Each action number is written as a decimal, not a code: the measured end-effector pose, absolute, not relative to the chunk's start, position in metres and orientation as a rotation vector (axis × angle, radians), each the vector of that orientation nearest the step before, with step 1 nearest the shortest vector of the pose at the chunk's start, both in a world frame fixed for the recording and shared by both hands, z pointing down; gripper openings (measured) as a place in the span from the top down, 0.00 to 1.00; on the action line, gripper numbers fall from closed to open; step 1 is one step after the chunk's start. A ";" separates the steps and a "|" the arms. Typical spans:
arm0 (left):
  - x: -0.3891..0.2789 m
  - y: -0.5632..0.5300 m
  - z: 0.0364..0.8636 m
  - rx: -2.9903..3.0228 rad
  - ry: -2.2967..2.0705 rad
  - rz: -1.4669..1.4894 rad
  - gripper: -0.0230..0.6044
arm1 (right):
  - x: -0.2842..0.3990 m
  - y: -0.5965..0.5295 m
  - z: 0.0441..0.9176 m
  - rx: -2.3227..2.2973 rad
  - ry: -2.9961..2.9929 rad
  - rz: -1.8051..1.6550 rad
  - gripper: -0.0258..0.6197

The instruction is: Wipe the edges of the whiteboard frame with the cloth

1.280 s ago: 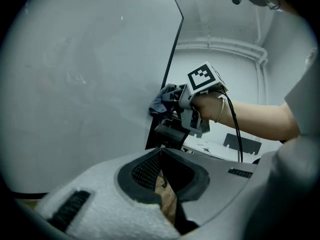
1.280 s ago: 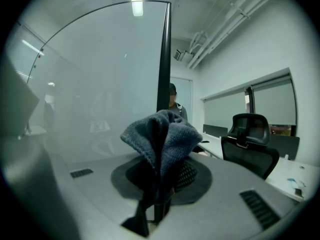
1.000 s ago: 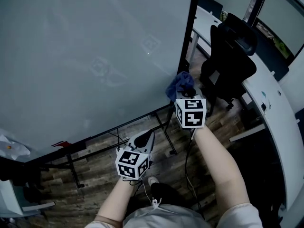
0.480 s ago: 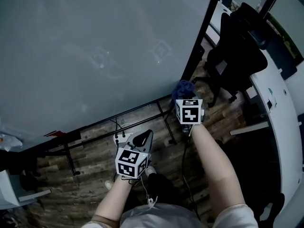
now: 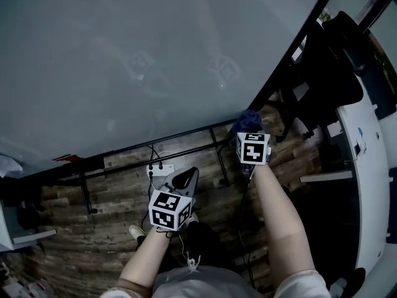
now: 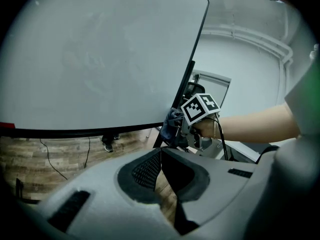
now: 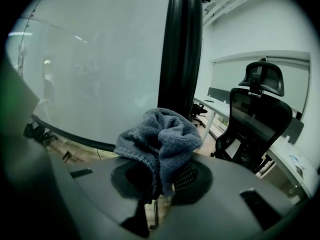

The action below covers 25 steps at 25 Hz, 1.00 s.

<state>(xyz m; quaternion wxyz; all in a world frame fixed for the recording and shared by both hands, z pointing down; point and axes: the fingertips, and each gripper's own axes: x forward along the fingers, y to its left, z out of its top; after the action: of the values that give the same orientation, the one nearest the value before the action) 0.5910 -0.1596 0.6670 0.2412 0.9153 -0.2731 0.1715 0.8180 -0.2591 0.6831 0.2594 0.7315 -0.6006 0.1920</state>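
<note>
The whiteboard (image 5: 124, 54) fills the upper head view, its black frame (image 5: 291, 42) slanting down the right side. A crumpled blue-grey cloth (image 5: 248, 119) sits at the frame's lower right corner, and my right gripper (image 5: 249, 128) is shut on it. In the right gripper view the cloth (image 7: 160, 139) bulges out of the right gripper (image 7: 160, 176), just in front of the black frame post (image 7: 180, 44). My left gripper (image 5: 188, 176) hangs lower left over the floor, shut and holding nothing. From the left gripper (image 6: 161, 156) I see the cloth (image 6: 172, 121) against the frame.
A black office chair (image 5: 329, 67) stands close to the right of the board, beside a white desk (image 5: 372, 154). The stand's black legs (image 5: 220, 160) and a white power strip (image 5: 158, 168) with cables lie on the wooden floor beneath. My shoe (image 5: 138, 231) shows lower left.
The head view has swung, so the board's right edge now slants more. The right gripper with the cloth stays at the frame's lower right corner. The left gripper has barely moved.
</note>
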 end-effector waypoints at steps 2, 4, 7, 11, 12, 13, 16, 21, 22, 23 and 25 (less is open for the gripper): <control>0.589 -0.159 0.674 2.484 -0.753 0.466 0.93 | 0.816 -0.258 0.684 1.973 -1.624 0.495 0.85; 0.585 -0.160 0.679 2.472 -0.763 0.465 0.93 | 0.807 -0.259 0.683 1.956 -1.633 0.479 0.85; 0.570 -0.165 0.682 2.455 -0.799 0.460 0.93 | 0.784 -0.262 0.680 1.935 -1.645 0.472 0.85; 0.557 -0.166 0.679 2.435 -0.841 0.437 0.93 | 0.764 -0.262 0.682 1.929 -1.656 0.509 0.85; 0.553 -0.166 0.679 2.436 -0.846 0.437 0.93 | 0.758 -0.262 0.682 1.927 -1.662 0.515 0.85; 0.548 -0.166 0.678 2.437 -0.854 0.439 0.93 | 0.750 -0.263 0.681 1.923 -1.670 0.522 0.85; 0.526 -0.171 0.677 2.431 -0.907 0.444 0.93 | 0.726 -0.264 0.682 1.898 -1.689 0.549 0.85; 0.471 -0.182 0.678 2.399 -1.010 0.456 0.93 | 0.679 -0.265 0.685 1.872 -1.720 0.579 0.85; 0.459 -0.184 0.677 2.393 -1.034 0.462 0.93 | 0.669 -0.266 0.685 1.869 -1.724 0.580 0.85; 0.446 -0.185 0.677 2.386 -1.056 0.469 0.93 | 0.660 -0.267 0.686 1.864 -1.724 0.577 0.85; 0.420 -0.186 0.679 2.365 -1.089 0.479 0.93 | 0.639 -0.268 0.687 1.845 -1.724 0.567 0.85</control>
<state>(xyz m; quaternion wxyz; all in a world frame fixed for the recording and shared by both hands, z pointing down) 0.4201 -0.1861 0.6791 0.2444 0.8663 -0.3988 0.1753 0.6386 -0.2678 0.6868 0.2731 0.6858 -0.6408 0.2107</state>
